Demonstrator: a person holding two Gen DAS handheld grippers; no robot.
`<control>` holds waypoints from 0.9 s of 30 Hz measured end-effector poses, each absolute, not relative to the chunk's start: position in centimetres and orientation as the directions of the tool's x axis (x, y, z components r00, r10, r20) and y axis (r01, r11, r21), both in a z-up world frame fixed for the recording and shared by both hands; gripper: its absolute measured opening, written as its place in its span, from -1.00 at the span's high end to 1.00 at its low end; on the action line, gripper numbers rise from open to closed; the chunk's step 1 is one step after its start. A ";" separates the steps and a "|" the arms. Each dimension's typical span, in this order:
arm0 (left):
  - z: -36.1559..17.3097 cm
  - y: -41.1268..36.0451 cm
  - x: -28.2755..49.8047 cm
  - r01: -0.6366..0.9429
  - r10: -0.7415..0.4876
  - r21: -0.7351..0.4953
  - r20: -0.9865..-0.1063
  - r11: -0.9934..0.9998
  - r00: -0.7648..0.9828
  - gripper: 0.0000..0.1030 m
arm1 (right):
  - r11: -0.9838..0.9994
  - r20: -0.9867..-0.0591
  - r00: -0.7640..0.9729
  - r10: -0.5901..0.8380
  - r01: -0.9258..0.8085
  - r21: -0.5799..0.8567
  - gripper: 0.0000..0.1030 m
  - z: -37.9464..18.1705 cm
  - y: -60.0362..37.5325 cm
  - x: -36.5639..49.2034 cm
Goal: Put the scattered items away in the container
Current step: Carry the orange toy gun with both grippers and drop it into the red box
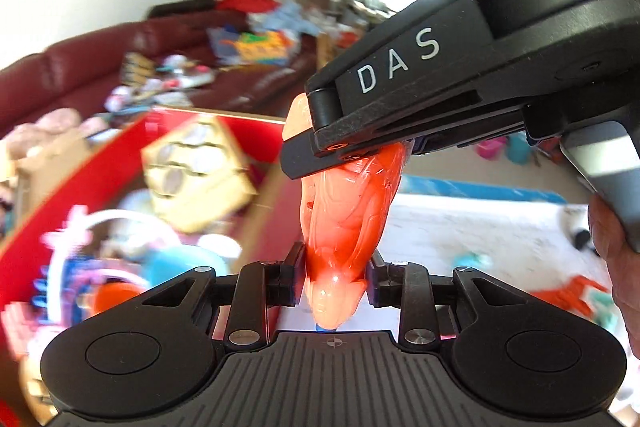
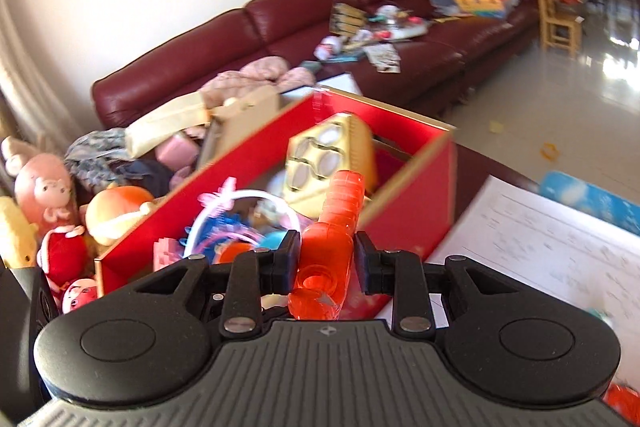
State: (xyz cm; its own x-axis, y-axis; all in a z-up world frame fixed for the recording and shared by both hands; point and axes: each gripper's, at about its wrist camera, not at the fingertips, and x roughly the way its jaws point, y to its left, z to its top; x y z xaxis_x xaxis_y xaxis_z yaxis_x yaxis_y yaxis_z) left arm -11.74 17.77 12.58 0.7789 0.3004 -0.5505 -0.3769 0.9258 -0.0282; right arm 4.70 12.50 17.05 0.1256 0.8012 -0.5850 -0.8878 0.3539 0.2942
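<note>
Fingers (image 1: 334, 279) of both grippers are closed on the orange toy (image 1: 348, 211), held beside the red box (image 2: 400, 227). Carry it over the rim before letting go.

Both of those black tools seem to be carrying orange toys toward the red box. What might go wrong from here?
1. The left tool pinches only the narrow lower end of its orange toy, so the toy may swing or slip out.
2. The right tool sits right against that same toy, so the two could knock each other.
3. The red box is already crowded with a yellow toy and a white hoop, so a dropped orange piece might bounce out.
</note>
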 end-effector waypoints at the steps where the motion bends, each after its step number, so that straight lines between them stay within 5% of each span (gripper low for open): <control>1: 12.8 18.5 -12.1 -0.394 0.317 -0.026 -0.546 0.919 0.775 0.43 | 0.335 -0.581 0.110 0.807 -0.895 0.295 0.37 17.3 13.5 4.3; 17: 12.9 25.8 -17.2 -0.551 0.468 0.040 -0.582 0.834 0.665 0.44 | 0.171 -0.608 -0.077 0.790 -0.925 0.339 0.36 16.5 23.2 -0.4; 19: 12.7 26.0 -17.6 -0.567 0.479 0.044 -0.591 0.822 0.649 0.46 | 0.172 -0.615 -0.085 0.784 -0.922 0.347 0.23 16.1 23.7 -0.5; 20: 12.7 26.1 -17.9 -0.579 0.488 0.043 -0.591 0.815 0.643 0.23 | 0.175 -0.618 -0.088 0.782 -0.920 0.352 0.05 15.9 23.7 -0.4; 22: 12.5 26.8 -18.6 -0.600 0.494 0.024 -0.595 0.800 0.634 -0.38 | 0.188 -0.615 -0.078 0.785 -0.915 0.356 -0.73 15.7 23.6 -0.2; 23: 12.6 27.0 -19.0 -0.610 0.501 0.015 -0.587 0.792 0.636 -0.74 | 0.200 -0.607 -0.059 0.793 -0.915 0.350 -0.76 15.8 23.3 -0.1; 24: 12.6 26.9 -19.3 -0.617 0.508 0.011 -0.578 0.787 0.639 -0.88 | 0.207 -0.601 -0.046 0.798 -0.916 0.344 -0.77 15.8 23.1 0.0; 27: 12.8 26.9 -19.6 -0.615 0.509 0.005 -0.565 0.789 0.649 -0.88 | 0.226 -0.602 -0.037 0.797 -0.907 0.355 -0.80 15.8 22.7 0.8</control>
State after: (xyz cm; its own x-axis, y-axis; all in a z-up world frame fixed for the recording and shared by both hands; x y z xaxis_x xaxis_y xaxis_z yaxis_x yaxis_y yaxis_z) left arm -19.62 26.89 12.79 0.6489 0.5093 -0.5653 -0.6148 0.7887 0.0049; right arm 0.75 22.67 15.75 -0.0374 0.7975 -0.6022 -0.9072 0.2256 0.3552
